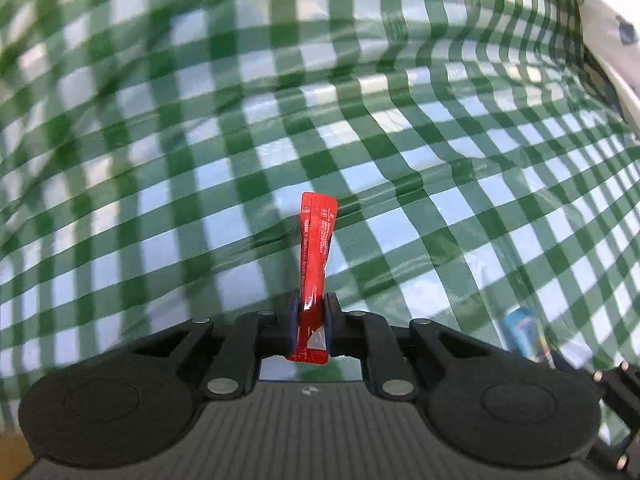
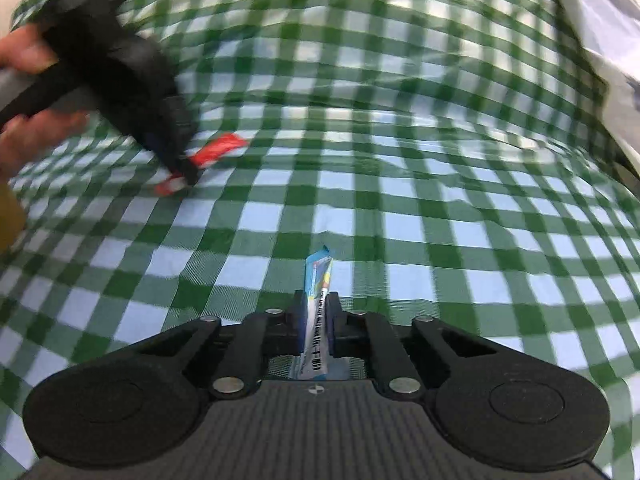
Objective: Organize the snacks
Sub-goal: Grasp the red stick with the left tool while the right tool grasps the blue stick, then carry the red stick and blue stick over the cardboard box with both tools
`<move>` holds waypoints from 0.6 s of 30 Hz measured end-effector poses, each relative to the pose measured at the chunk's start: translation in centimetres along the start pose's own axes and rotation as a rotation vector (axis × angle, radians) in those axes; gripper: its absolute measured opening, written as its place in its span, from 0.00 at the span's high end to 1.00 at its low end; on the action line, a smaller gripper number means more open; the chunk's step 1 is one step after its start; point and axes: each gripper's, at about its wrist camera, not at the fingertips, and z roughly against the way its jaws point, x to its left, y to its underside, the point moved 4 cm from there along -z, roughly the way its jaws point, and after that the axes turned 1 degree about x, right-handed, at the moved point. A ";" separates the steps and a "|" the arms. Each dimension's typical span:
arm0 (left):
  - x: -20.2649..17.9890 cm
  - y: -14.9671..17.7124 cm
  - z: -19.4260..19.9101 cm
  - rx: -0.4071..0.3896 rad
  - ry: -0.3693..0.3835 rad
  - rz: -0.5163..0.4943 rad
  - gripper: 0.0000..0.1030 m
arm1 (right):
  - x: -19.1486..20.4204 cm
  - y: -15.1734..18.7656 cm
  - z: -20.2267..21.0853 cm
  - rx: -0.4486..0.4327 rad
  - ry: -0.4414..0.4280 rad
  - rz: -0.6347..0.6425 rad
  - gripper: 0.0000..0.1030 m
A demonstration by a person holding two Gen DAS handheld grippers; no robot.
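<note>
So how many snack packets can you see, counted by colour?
Red snack packets: 1, pinched in the left claw — the red packet.
Blue snack packets: 1, pinched in the right claw — the blue packet.
Total: 2 packets, both over the green checked cloth.

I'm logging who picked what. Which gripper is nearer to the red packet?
Left. The left gripper is shut on the red packet, pinching its lower end. The right gripper is off to one side, shut on a blue packet.
</note>
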 end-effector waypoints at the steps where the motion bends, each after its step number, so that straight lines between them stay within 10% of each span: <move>1: 0.2 0.3 1.2 -0.011 -0.002 0.005 0.87 | -0.1 -0.3 0.7 -0.006 0.008 -0.023 0.92; 18: 5.3 12.5 24.0 -0.172 0.052 0.108 0.87 | 7.7 -1.3 16.8 -0.137 -0.029 -0.145 0.97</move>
